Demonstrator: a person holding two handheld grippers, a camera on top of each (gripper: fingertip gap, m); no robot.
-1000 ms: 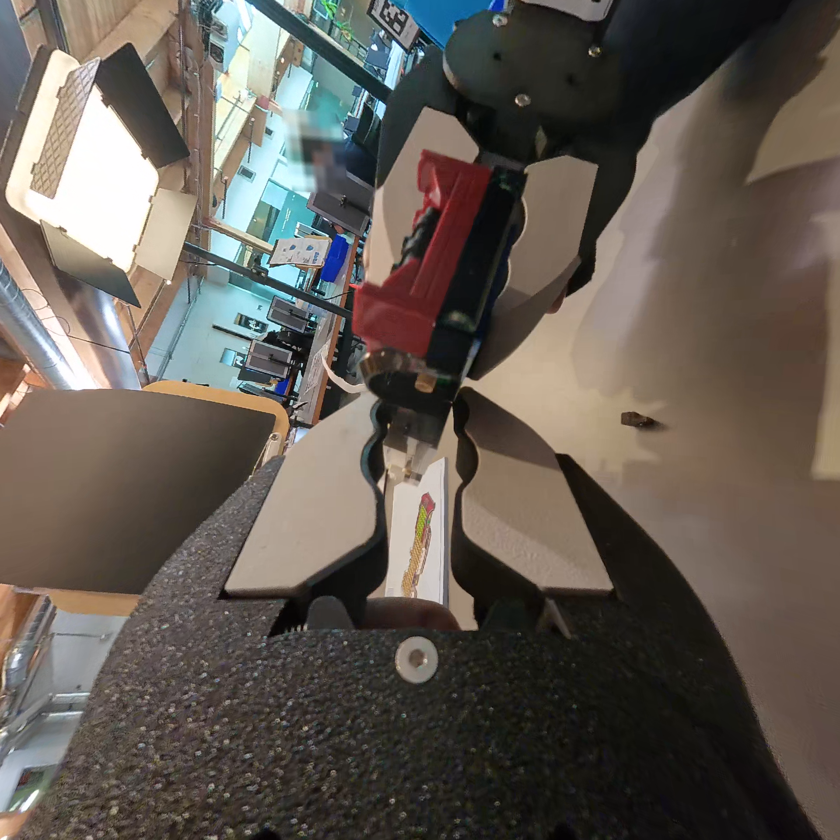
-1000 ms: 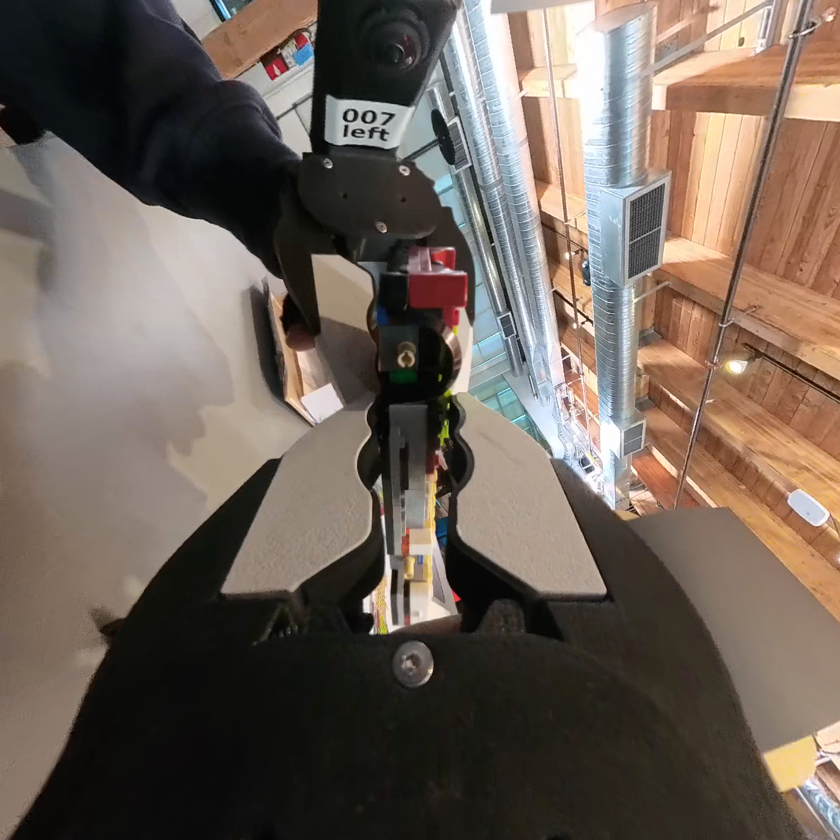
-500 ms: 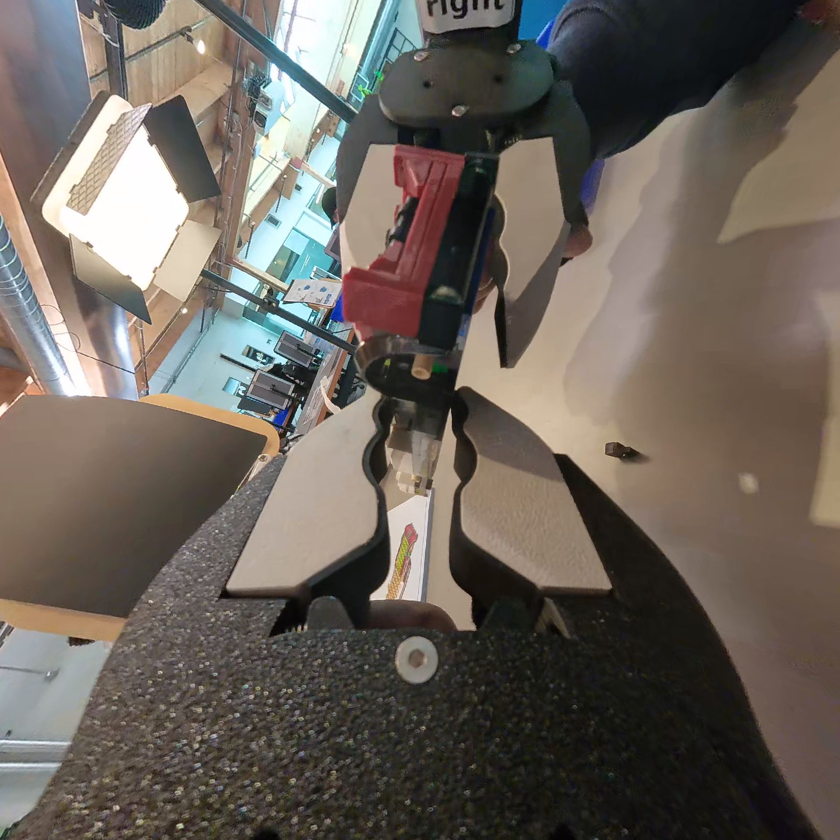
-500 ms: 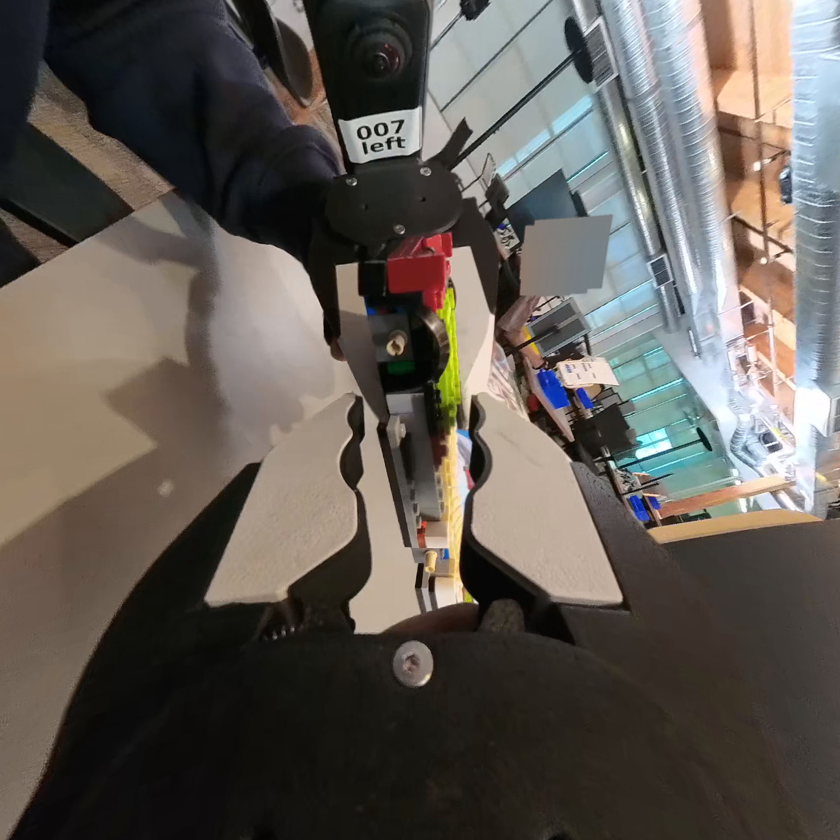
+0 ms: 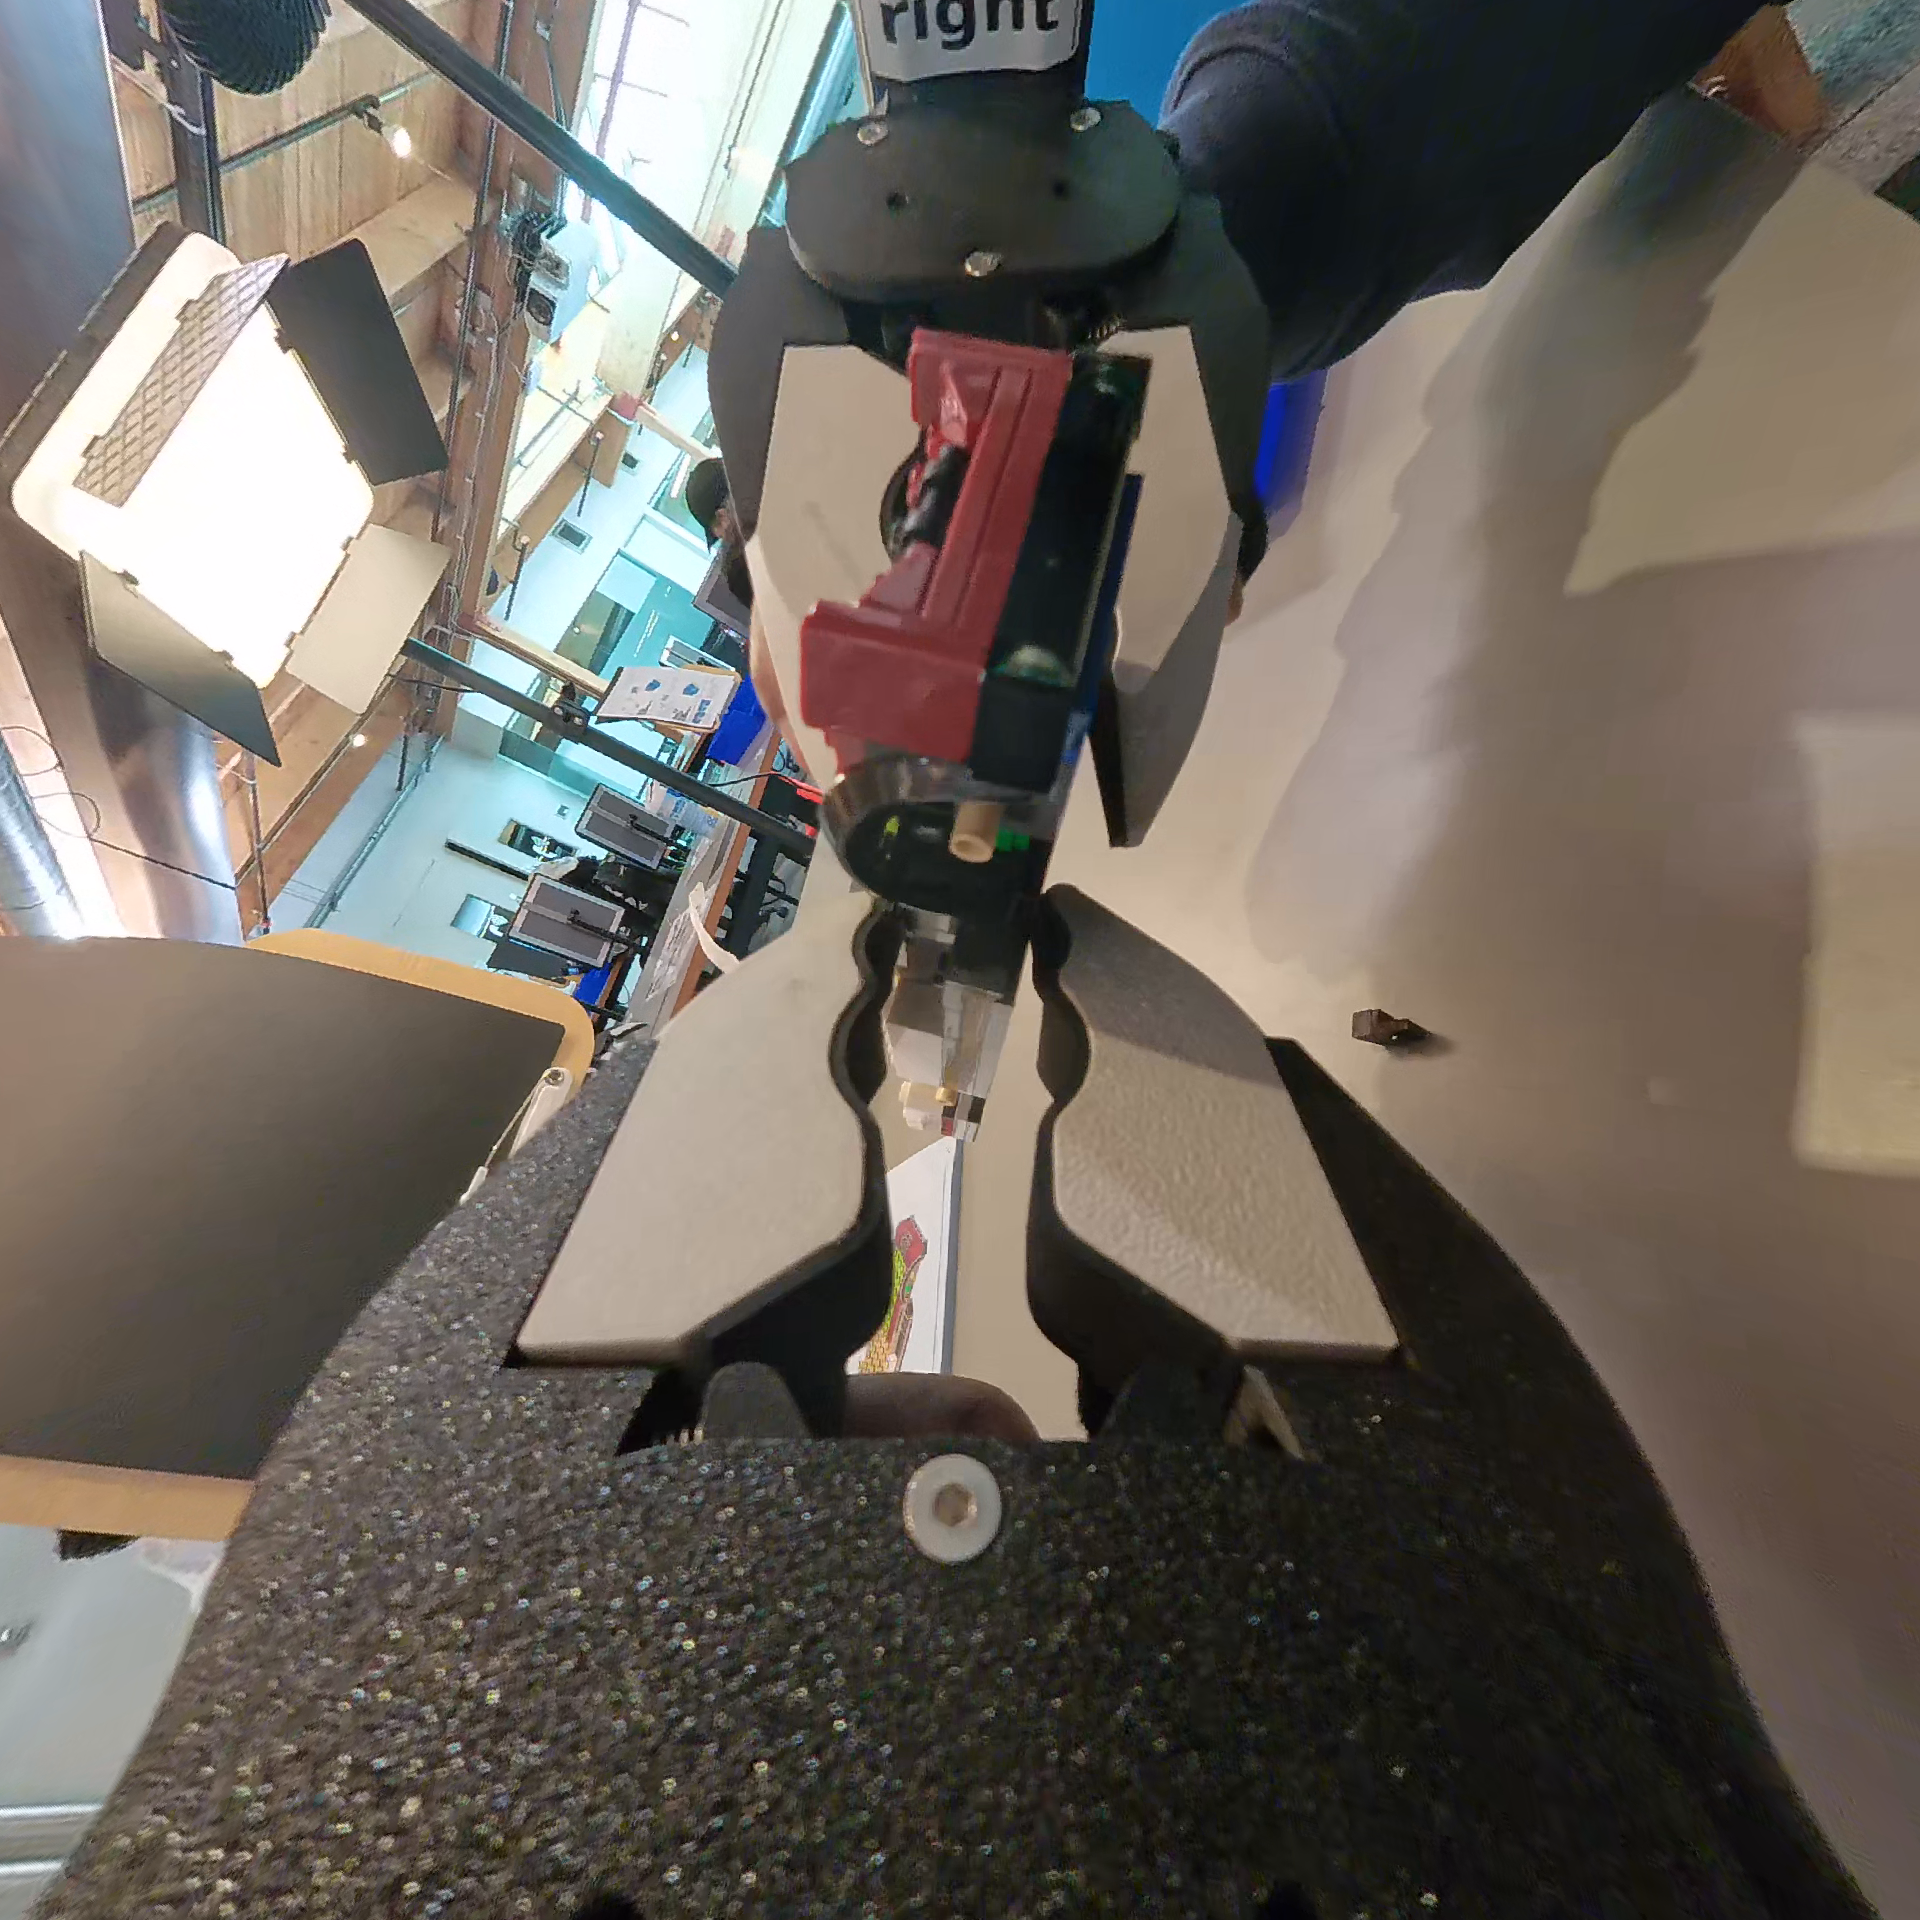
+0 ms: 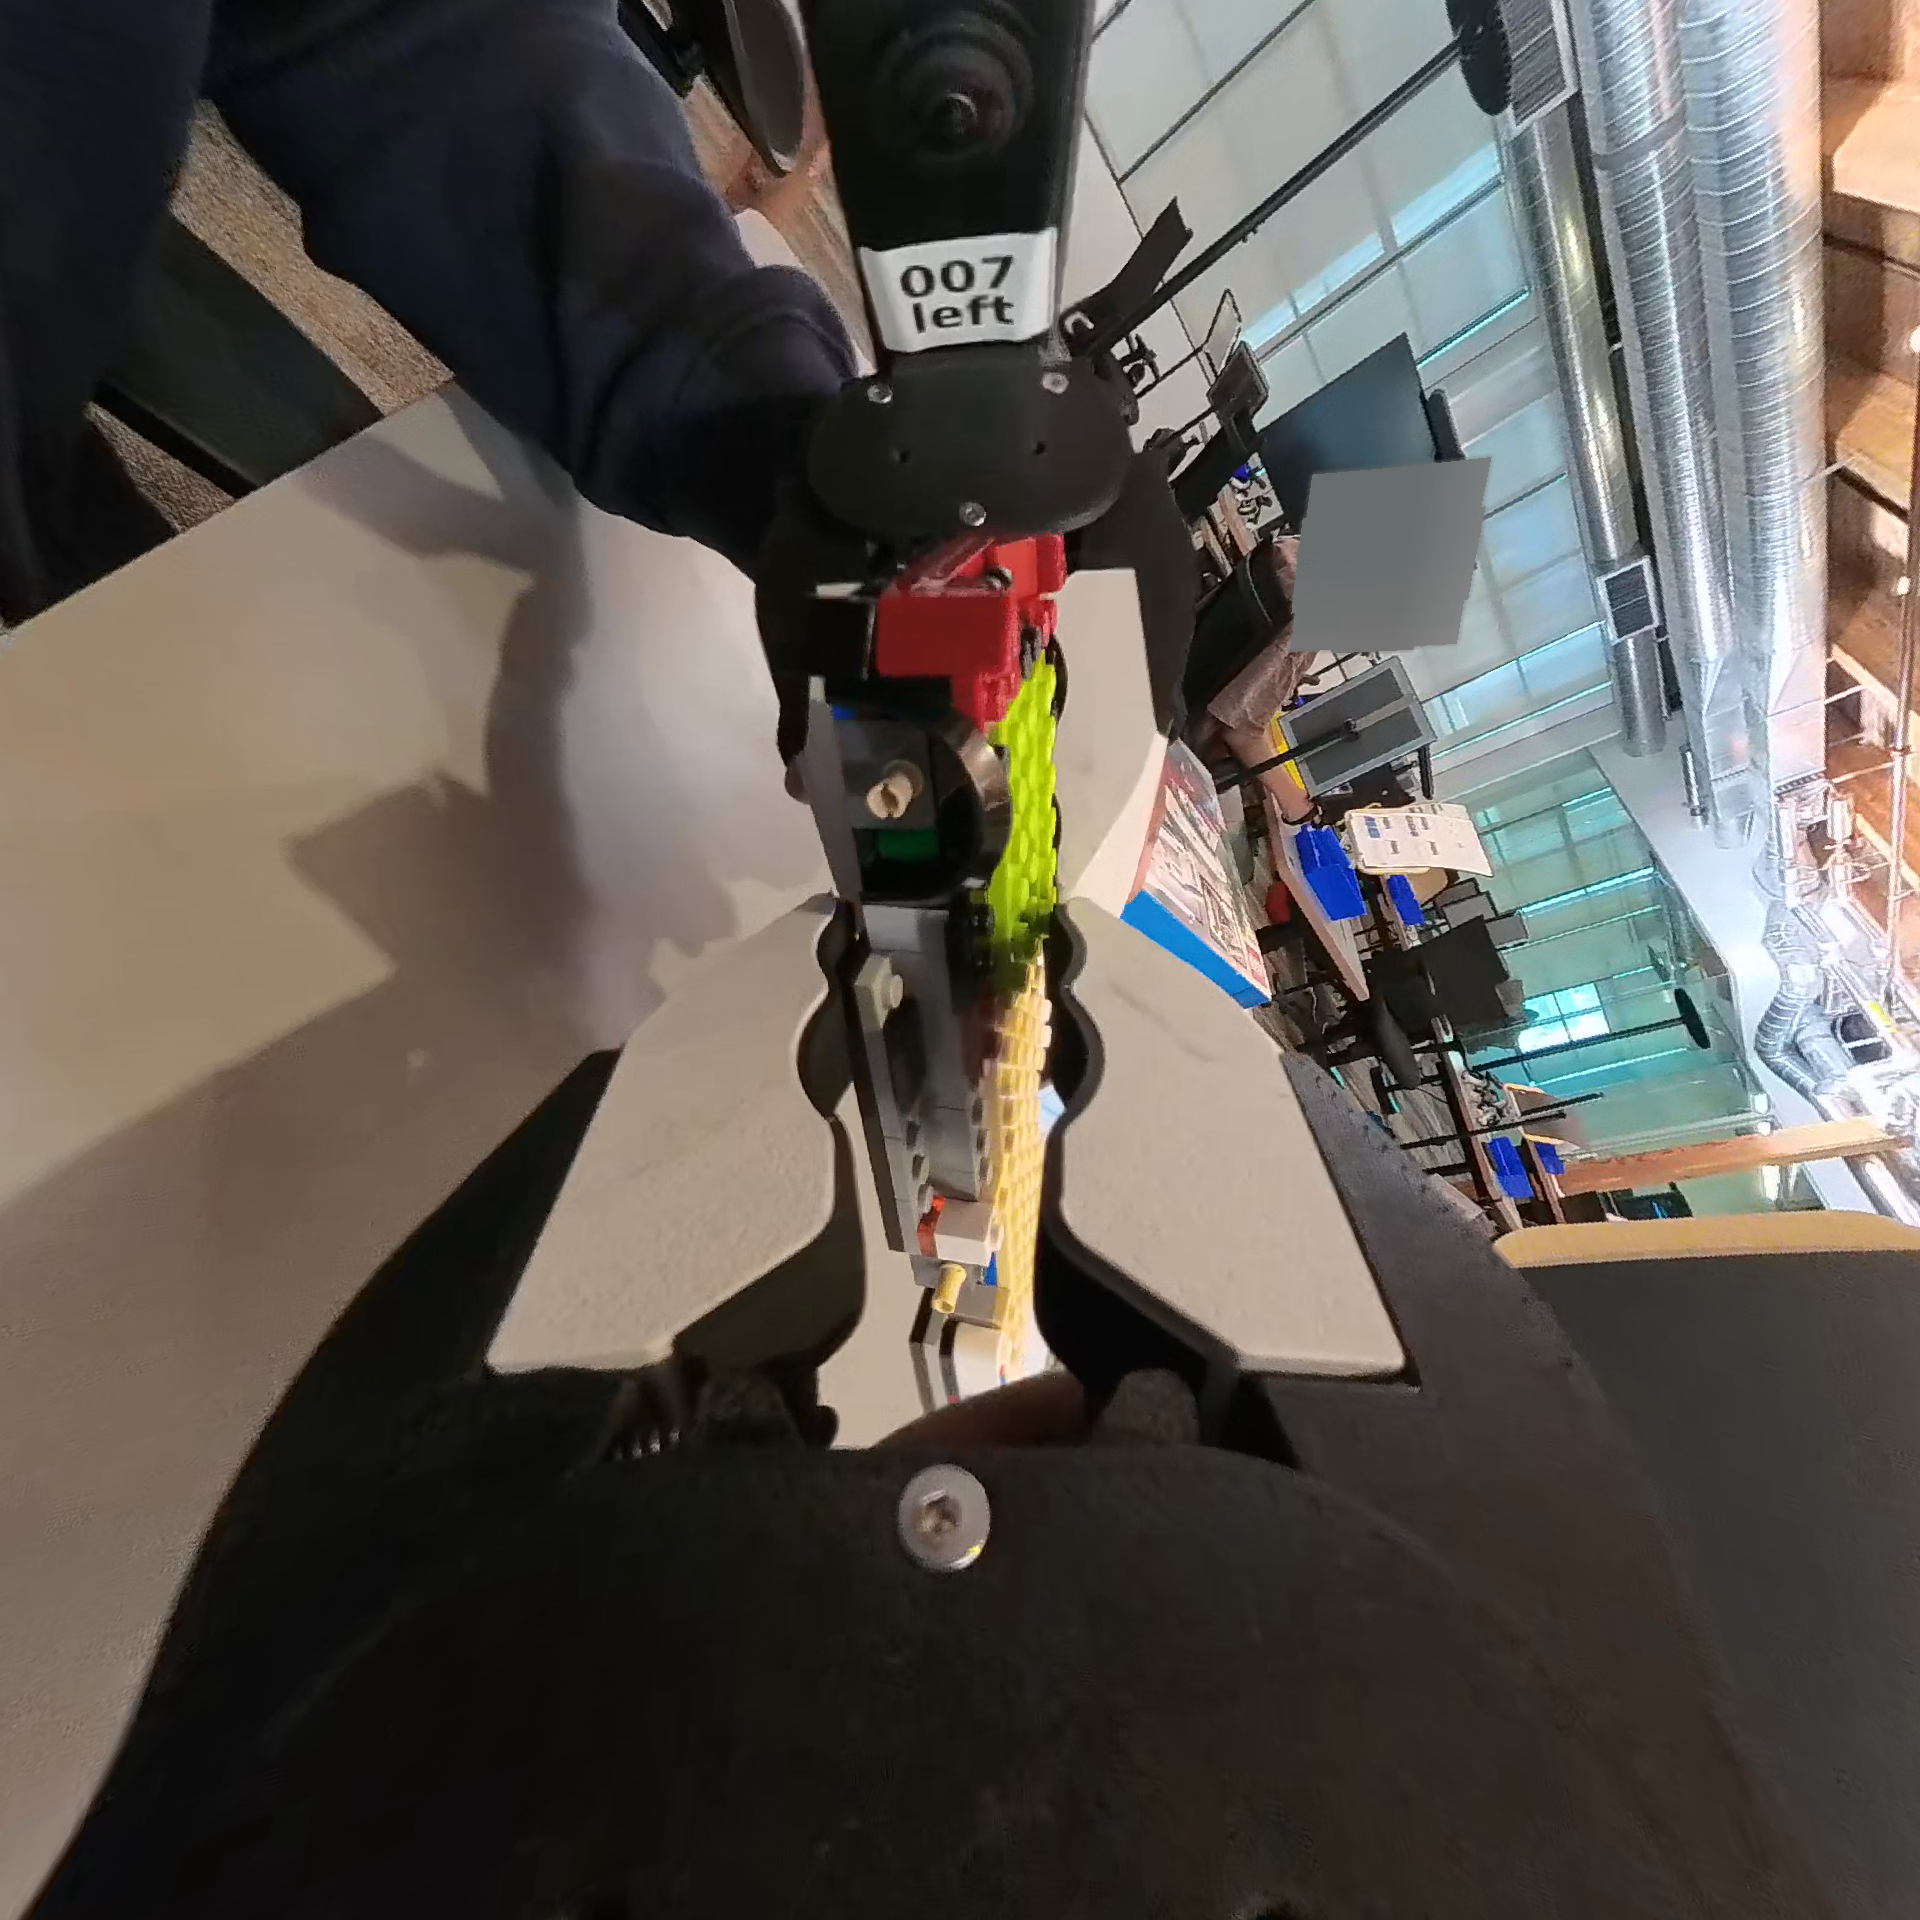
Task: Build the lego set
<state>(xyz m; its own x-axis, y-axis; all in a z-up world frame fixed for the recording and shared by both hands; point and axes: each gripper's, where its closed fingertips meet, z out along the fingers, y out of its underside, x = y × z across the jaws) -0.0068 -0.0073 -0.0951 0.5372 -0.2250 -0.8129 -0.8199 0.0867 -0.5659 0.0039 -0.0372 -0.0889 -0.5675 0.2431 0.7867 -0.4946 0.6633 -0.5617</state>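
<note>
1. Light panel (image 5: 197,499) glows at the far left of the left wrist view, and a black chair back (image 5: 239,1174) sits below it.
2. In the middle, the left gripper (image 5: 951,925) is clamped on the near end of a brick model (image 5: 935,644). Grey and white bricks sit between its fingers, and the model's dark side lies against the right-hand finger. The model is up in the air, above the table (image 5: 1507,727).
3. Just beyond, almost tip to tip, the right gripper (image 5: 977,790) flanks the model's red and black part. A black wheel (image 5: 914,842) with a tan pin sits where the two sets of fingertips meet.
4. Seen through the gap between the left gripper's fingers, a printed sheet (image 5: 920,1268) lies on the table.
5. Farther right, a small dark piece (image 5: 1387,1027) lies alone on the pale tabletop, and a dark sleeve (image 5: 1403,156) fills the upper corner.
6. In the right wrist view, the table and the sleeve take the left side. In the centre, the right gripper grasps the model: one finger presses a grey plate, the other a lime and yellow studded plate.
7. To the right, a blue-edged box (image 6: 1195,914) lies on the table, with desks and blue bins (image 6: 1325,862) beyond it.
</note>
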